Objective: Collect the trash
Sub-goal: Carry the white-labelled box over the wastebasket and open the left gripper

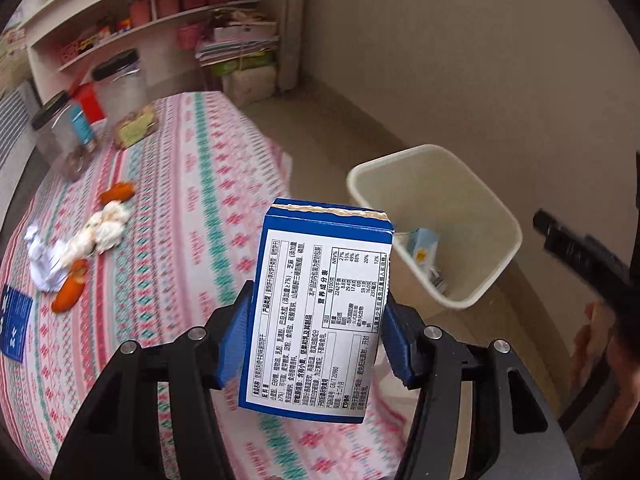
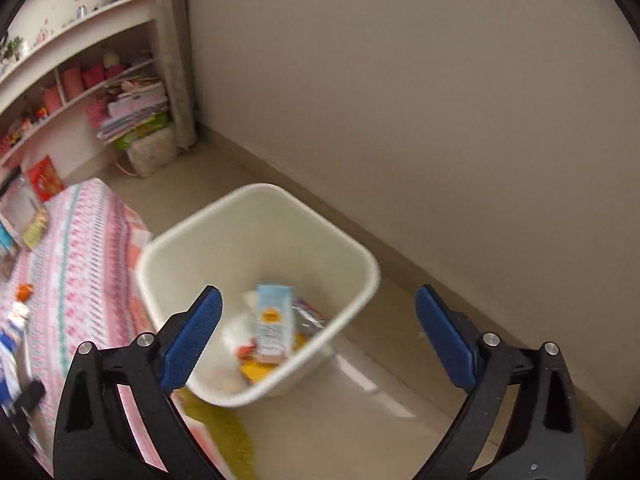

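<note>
My left gripper (image 1: 316,320) is shut on a blue and white snack box (image 1: 324,264) with a printed label, held upright over the table's edge. Beyond it on the floor stands a cream waste bin (image 1: 440,192) with a light blue carton (image 1: 422,246) inside. In the right wrist view my right gripper (image 2: 318,292) hangs open and empty above the bin (image 2: 256,190), where the carton (image 2: 274,320) lies among other wrappers. On the tablecloth lie crumpled tissues (image 1: 104,228) and orange peels (image 1: 70,288).
The table (image 1: 200,184) wears a pink and teal patterned cloth. Two black-lidded jars (image 1: 120,84) stand at its far end, and a blue packet (image 1: 16,320) lies at the left edge. Shelves (image 2: 80,92) fill the back wall. A plain wall (image 2: 440,120) runs close behind the bin.
</note>
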Available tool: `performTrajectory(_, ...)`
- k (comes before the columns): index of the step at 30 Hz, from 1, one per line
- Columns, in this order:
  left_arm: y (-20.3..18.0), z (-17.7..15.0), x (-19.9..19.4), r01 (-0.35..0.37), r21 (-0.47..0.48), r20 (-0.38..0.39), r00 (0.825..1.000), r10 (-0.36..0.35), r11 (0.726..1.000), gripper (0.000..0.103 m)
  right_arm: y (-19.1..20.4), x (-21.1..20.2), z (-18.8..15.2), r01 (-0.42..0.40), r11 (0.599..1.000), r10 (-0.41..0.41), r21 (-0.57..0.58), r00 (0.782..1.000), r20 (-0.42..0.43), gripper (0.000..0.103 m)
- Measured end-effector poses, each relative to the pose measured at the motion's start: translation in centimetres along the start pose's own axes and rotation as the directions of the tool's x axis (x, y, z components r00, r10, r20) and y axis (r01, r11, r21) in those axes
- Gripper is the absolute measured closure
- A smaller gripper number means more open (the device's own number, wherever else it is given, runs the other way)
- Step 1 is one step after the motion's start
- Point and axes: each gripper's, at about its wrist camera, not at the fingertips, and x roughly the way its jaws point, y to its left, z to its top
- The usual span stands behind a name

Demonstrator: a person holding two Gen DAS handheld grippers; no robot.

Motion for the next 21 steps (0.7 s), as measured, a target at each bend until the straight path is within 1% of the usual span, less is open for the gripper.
performTrajectory(5,-3.7,1.9,0.4,0.045,0.055,0.015,0.999,-0.045,0.998,0.046,-3.6,-0.8,-1.6,0.035,0.997,-0.033,0.073,0.999,-0.031,0.007)
performTrajectory(8,-5.5,3.0,0.5,0.059,0.085,0.026,0.998,-0.061,0.995,0.046,-5.3,-1.2,-2.4,0.053,0.994,-0.049,0.096,0.998,-0.043,0.007)
performTrajectory(11,-7.1,4.5,1.0,0.091,0.079,0.016,0.996,-0.093,0.993,0.046,-6.4,-1.8,-2.9,0.066,0.991,-0.061,0.115,0.997,-0.047,0.007)
performTrajectory(17,-9.6,7.1,1.6,0.116,0.05,0.004,0.993,-0.117,0.992,0.045,-7.8,-2.6,-2.6,0.086,0.987,-0.082,0.137,0.996,-0.036,0.007)
performTrajectory(19,-10.2,7.6,2.2,0.13,0.034,-0.02,0.991,-0.13,0.991,0.037,-8.1,-2.8,-2.5,0.081,0.985,-0.077,0.151,0.997,-0.032,0.007)
performTrajectory(20,-10.4,7.8,2.5,0.142,0.028,-0.037,0.989,-0.14,0.99,0.03,-8.1,-2.9,-2.5,0.076,0.985,-0.072,0.157,0.997,-0.03,0.007)
performTrajectory(21,-10.5,7.8,2.7,0.143,0.028,-0.044,0.989,-0.141,0.989,0.029,-8.2,-3.0,-2.5,0.074,0.985,-0.07,0.158,0.997,-0.03,0.007)
